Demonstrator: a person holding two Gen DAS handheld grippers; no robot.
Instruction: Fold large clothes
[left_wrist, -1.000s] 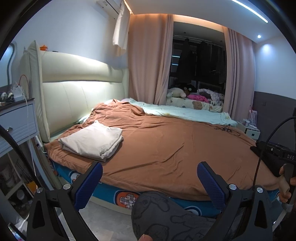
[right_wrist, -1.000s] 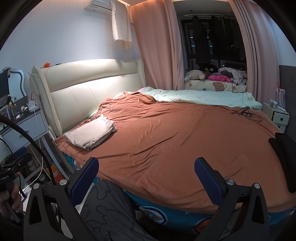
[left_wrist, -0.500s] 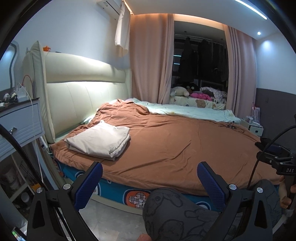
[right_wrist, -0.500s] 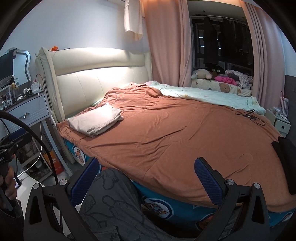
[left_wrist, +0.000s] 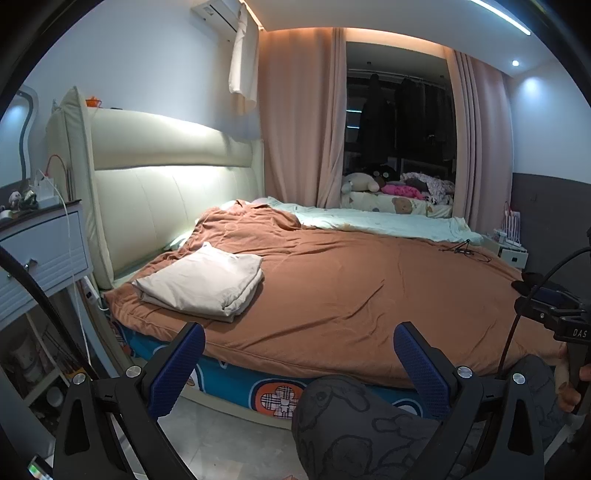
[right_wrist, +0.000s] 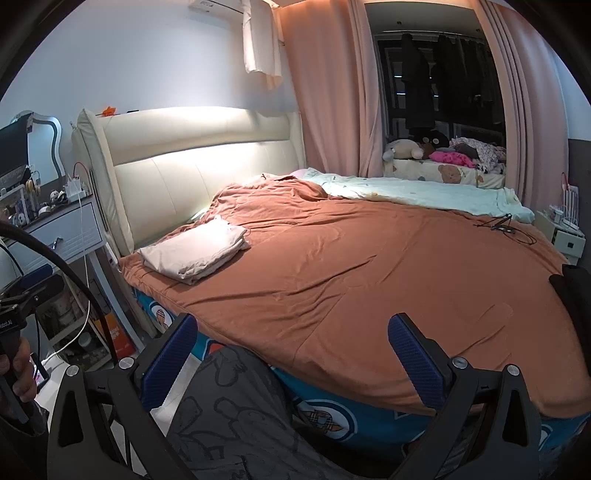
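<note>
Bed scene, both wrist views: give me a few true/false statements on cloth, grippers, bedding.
1. A folded beige cloth lies on the orange blanket near the headboard. True.
2. The left gripper is shut on the cloth. False: its jaws stand open and hold nothing.
3. The right gripper is open and empty. True.
4. The folded cloth hangs over the bed's edge. False: it rests wholly on the blanket.
5. A black cable lies on the far side of the blanket. True.

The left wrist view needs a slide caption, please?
Open left tool facing a folded beige cloth on the brown bedspread.
</note>
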